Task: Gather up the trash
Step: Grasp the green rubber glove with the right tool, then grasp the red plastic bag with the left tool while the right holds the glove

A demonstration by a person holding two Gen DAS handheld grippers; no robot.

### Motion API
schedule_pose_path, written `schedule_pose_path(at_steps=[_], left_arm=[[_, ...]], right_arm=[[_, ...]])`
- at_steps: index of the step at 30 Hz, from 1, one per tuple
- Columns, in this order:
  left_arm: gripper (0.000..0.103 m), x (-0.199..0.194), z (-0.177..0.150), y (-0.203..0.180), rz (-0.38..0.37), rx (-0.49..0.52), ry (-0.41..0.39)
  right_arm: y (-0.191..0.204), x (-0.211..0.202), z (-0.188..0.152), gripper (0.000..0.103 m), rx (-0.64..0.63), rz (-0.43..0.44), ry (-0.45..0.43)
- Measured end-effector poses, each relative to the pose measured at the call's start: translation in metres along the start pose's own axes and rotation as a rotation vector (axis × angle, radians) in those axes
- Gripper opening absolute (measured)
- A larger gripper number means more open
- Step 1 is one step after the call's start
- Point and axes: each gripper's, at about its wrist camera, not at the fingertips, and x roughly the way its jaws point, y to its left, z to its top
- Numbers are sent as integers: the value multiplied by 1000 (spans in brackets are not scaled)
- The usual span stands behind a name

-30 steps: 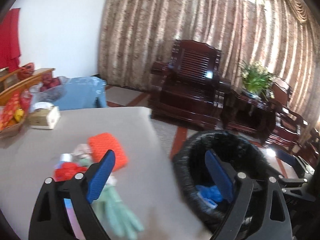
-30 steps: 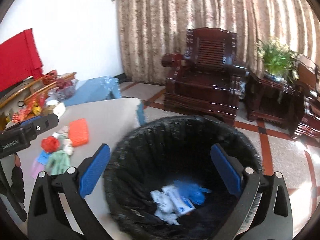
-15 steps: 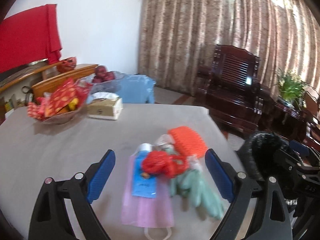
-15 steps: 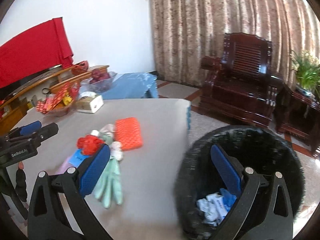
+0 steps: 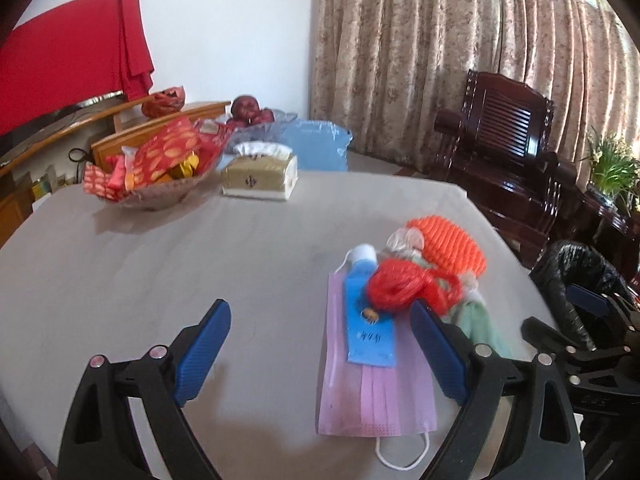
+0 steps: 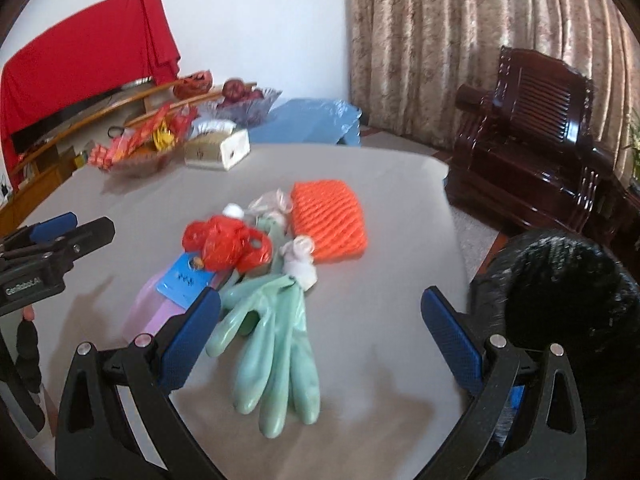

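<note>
Grey cloth: it covers the table (image 6: 400, 184) that carries everything — the trash lies heaped toward its right edge, near the bin-side corner.
Trash heap: orange foam net (image 6: 330, 220), red plastic bag (image 6: 224, 242), mint rubber gloves (image 6: 272, 336), pink face mask (image 5: 372, 392) with a blue tube (image 5: 366, 312) lying on it, plus small white scraps; the pieces overlap and touch.
Bin: black-lined trash bin (image 6: 560, 292) stands off the table's right edge, just beside the heap's corner.
Left gripper (image 5: 320, 352): jaws spread wide and empty, the mask and tube lying under its right pad.
Right gripper (image 6: 320, 340): jaws wide but starting to close; the gloves lie between them, pads not pressing yet.
Keep-out items: snack bowl (image 5: 156, 196) and tissue box (image 5: 260, 178) sit at the far edge, well apart from the heap.
Risk — tangling: closing on the gloves would likely drag the red bag or scraps that overlap their cuffs, scattering them.
Risk — slip: limp, smooth rubber may slide out of a shallow pinch and drop between the table edge and the bin.
Risk — collision: both grippers work the same heap and could knock each other.
</note>
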Motion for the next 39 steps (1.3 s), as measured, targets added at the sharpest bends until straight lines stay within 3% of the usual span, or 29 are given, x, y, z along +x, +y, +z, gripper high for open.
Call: schedule_pose_path(at_steps=[2, 7, 11, 13, 16, 18, 27, 39], left_arm=[[89, 6, -4, 2, 2, -1, 17], [88, 14, -8, 4, 2, -4, 38], [88, 21, -10, 3, -1, -2, 53], [88, 23, -11, 0, -4, -2, 60], [88, 26, -12, -3, -9, 2, 67], [88, 28, -13, -4, -13, 5, 70], [88, 31, -7, -19, -49, 14, 63], [88, 46, 7, -49, -96, 16, 49]], right_arm=[[3, 12, -2, 82, -16, 16, 35], [7, 29, -10, 79, -25, 36, 83], [9, 41, -12, 68, -30, 67, 118], [7, 47, -13, 58, -12, 110, 140], [8, 50, -13, 26, -5, 195, 165], [12, 46, -12, 17, -39, 209, 158], [-4, 13, -2, 14, -44, 170, 96], [-42, 22, -3, 14, 15, 81, 98]])
